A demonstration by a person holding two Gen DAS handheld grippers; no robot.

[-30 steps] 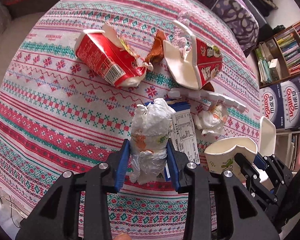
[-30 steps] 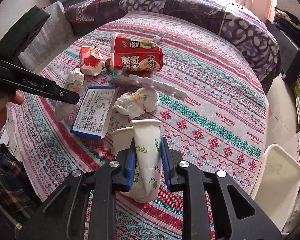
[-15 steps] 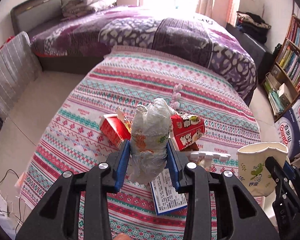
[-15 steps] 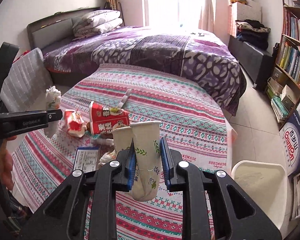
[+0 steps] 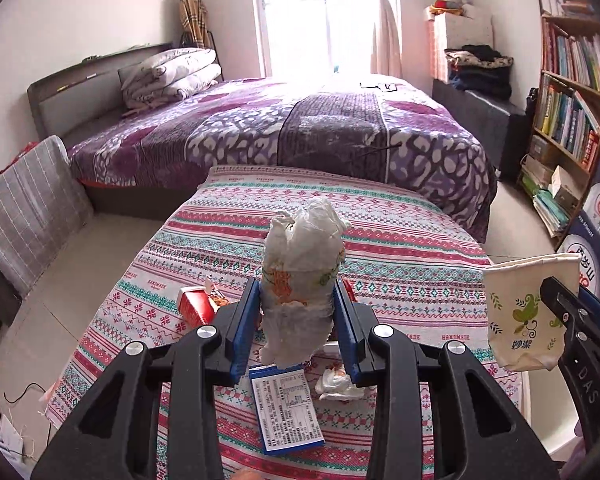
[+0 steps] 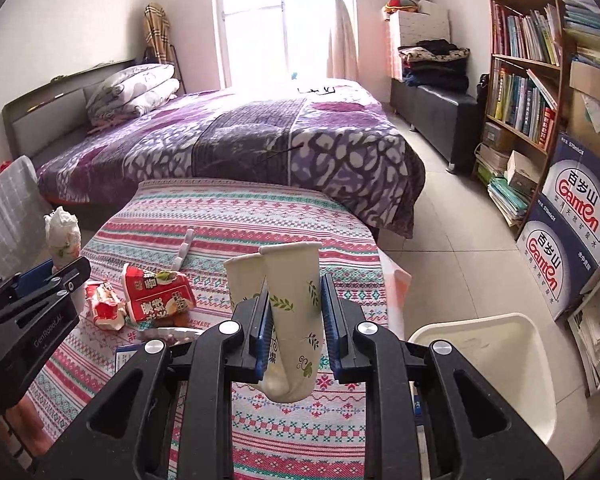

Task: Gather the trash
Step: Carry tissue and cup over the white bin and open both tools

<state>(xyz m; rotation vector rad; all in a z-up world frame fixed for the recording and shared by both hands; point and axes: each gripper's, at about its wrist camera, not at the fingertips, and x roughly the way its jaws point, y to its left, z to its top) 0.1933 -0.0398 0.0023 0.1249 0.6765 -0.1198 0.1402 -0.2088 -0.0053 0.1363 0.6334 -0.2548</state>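
Note:
My left gripper (image 5: 296, 328) is shut on a crumpled white plastic wrapper (image 5: 300, 280), lifted above the patterned tablecloth (image 5: 400, 256). My right gripper (image 6: 294, 332) is shut on squashed paper cups (image 6: 292, 300) with green leaf print, also held in the air; those cups (image 5: 528, 312) show at the right of the left wrist view. On the table lie a red snack carton (image 6: 160, 296), a torn red carton (image 6: 106, 306), a blue-edged label card (image 5: 286, 416), a crumpled tissue (image 5: 338, 382) and a white plastic strip (image 6: 184, 248).
A white plastic bin (image 6: 496, 364) stands on the tiled floor right of the table. Behind the table is a bed with a purple quilt (image 6: 260, 136). A bookshelf (image 6: 524, 92) and stacked water boxes (image 6: 572, 232) line the right wall.
Both grippers have risen off the table with their loads and tilted up, so the views swing from the tabletop to the room. The trash on the table has dropped lower in view.

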